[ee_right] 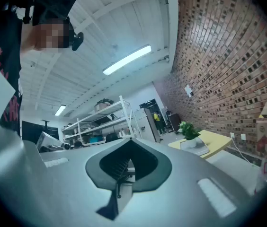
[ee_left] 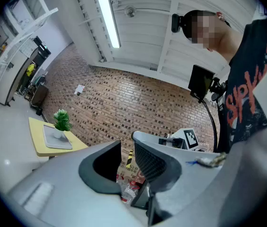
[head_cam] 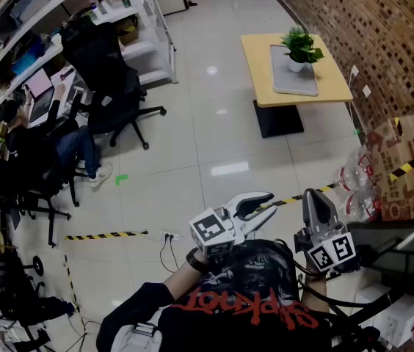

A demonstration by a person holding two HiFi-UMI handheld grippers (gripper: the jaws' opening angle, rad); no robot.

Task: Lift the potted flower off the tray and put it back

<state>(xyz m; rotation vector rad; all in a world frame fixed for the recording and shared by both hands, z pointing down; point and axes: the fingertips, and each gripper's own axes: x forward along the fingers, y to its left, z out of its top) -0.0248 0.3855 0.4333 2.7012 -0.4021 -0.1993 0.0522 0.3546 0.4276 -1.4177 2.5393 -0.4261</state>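
Note:
The potted flower [head_cam: 299, 50], green leaves in a small white pot, stands on a grey tray [head_cam: 295, 83] on a yellow table [head_cam: 262, 64] far across the floor by the brick wall. Both grippers are held close to my body, a long way from it. My left gripper [head_cam: 266, 199] points toward the right with a narrow gap between its jaws and nothing in them. My right gripper [head_cam: 316, 195] points ahead with its jaws together and empty. The left gripper view has the flower [ee_left: 61, 121] small at left beyond the gripper [ee_left: 126, 143]. In the right gripper view the gripper [ee_right: 131, 140] is shut, with the flower [ee_right: 189, 130] at right.
Black office chairs [head_cam: 111, 86] and a seated person [head_cam: 42, 141] fill the left side. White shelving [head_cam: 144, 28] stands at the back. Black-yellow tape [head_cam: 108, 235] crosses the tiled floor. A cardboard box [head_cam: 405, 160] and plastic bottles [head_cam: 354, 182] sit by the brick wall.

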